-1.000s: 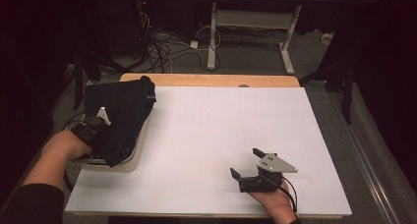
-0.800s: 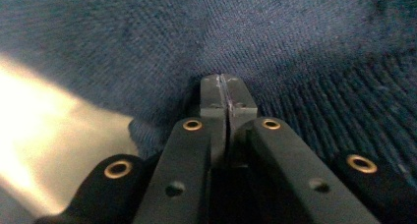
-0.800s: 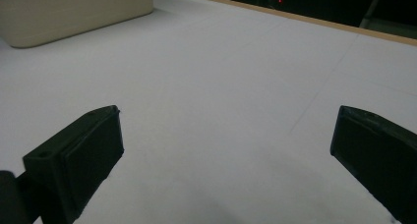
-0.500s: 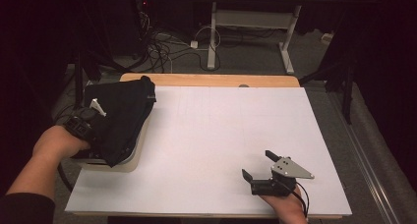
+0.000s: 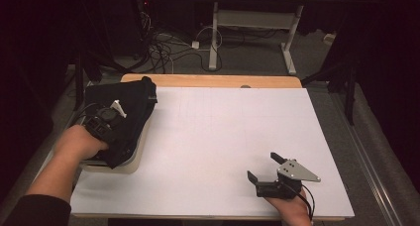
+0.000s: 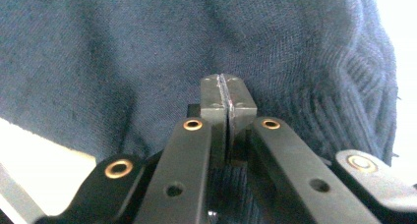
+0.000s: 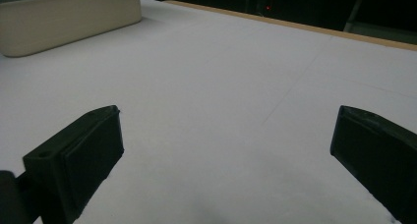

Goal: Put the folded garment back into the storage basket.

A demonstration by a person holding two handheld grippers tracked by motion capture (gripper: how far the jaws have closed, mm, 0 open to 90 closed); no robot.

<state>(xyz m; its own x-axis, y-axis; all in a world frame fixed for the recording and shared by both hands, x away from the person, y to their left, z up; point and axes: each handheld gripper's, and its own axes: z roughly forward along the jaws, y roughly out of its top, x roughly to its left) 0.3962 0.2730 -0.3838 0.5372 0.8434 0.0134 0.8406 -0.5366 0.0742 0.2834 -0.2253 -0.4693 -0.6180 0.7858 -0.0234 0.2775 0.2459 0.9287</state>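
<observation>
At the table's left edge, the left gripper (image 5: 101, 123) has lifted and drawn back over the past second, its jaws pressed together on a fold of the dark knit garment (image 6: 147, 52), which sits heaped in the cream tray (image 5: 130, 164). The right gripper (image 5: 271, 167), jaws spread wide and holding nothing, has slid rightward along the near edge of the white tabletop (image 5: 223, 132). The cloth appears to be starting out of the tray.

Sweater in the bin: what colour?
Dark navy knit sweater, ribbed at one edge; the left gripper view shows it best.
</observation>
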